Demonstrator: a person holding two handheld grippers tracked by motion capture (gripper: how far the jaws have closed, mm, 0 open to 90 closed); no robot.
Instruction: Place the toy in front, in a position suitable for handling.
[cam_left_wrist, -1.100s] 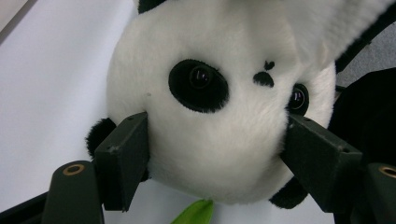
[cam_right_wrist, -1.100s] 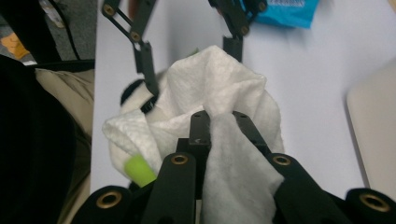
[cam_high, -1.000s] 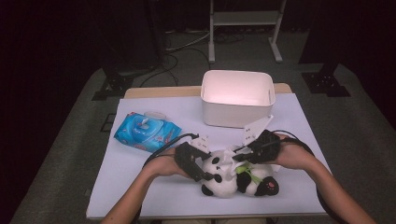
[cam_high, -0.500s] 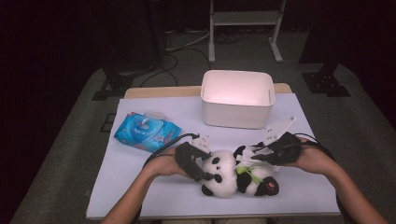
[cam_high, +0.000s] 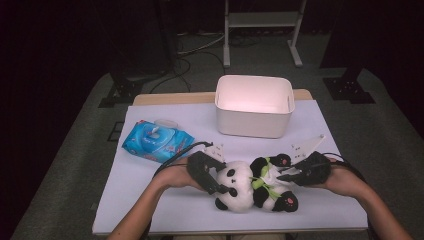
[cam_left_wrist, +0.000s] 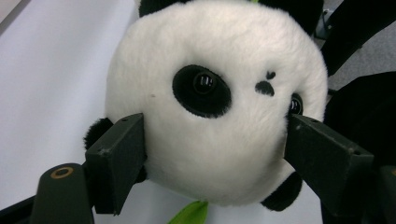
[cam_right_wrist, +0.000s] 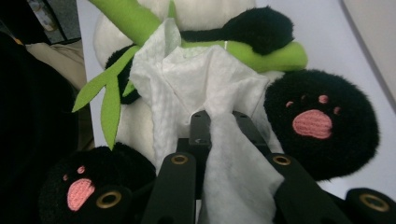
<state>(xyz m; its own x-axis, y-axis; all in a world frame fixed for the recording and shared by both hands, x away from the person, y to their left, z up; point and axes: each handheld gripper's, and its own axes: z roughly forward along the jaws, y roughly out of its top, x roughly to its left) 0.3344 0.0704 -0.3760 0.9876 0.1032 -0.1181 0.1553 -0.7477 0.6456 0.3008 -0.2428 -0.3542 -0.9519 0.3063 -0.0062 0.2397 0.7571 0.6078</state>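
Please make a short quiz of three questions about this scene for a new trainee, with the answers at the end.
1. True or false: the right gripper is shut on a white wipe laid on the panda toy's belly.
2. Which part of the panda toy sits between the pads of the left gripper? A) a foot B) the head C) the bamboo stick
3. What lies on the table to the left of the white bin in the high view?

Key
1. True.
2. B, the head; the pads stand against its two sides.
3. A blue pack of wet wipes.
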